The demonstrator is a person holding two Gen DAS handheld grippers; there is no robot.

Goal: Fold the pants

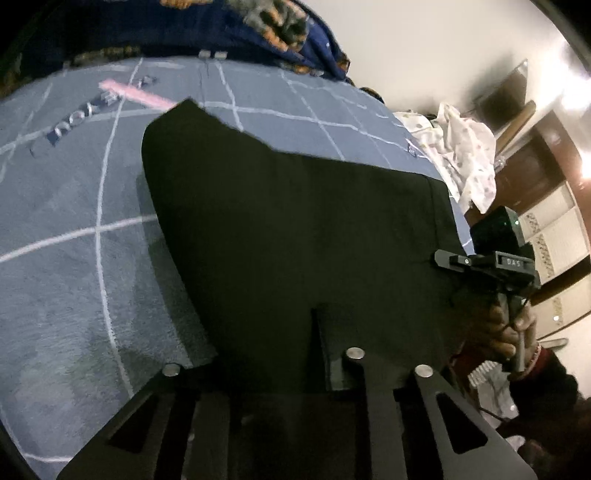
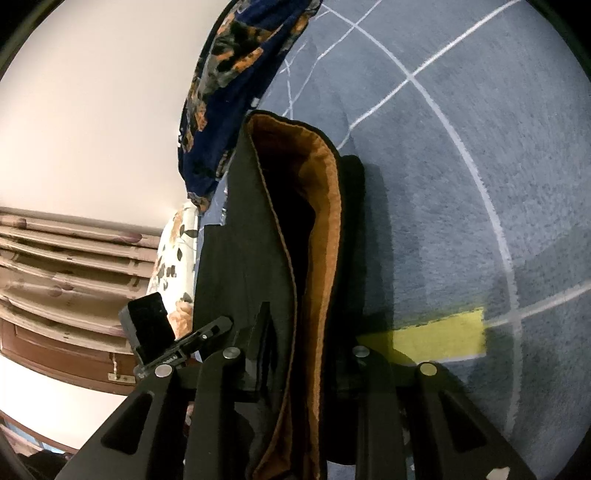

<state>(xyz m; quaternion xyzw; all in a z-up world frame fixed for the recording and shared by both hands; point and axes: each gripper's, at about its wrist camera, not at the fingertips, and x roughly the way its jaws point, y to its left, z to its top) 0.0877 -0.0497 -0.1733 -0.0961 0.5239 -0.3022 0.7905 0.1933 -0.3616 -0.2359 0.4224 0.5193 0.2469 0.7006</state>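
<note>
Black pants lie spread on a blue bedspread with white lines. Their near edge runs up into my left gripper, which is shut on the fabric; one dark finger shows and the other is hidden by cloth. At the pants' right edge a hand holds my right gripper. In the right wrist view the pants show an orange inner lining, and my right gripper is shut on that folded edge. My left gripper is seen at the left, against the same garment.
A dark blue floral blanket is bunched along the bed's far side. A white patterned cloth lies at the bed's right edge. A pink strip and a yellow patch mark the bedspread. Wooden furniture stands beyond the bed.
</note>
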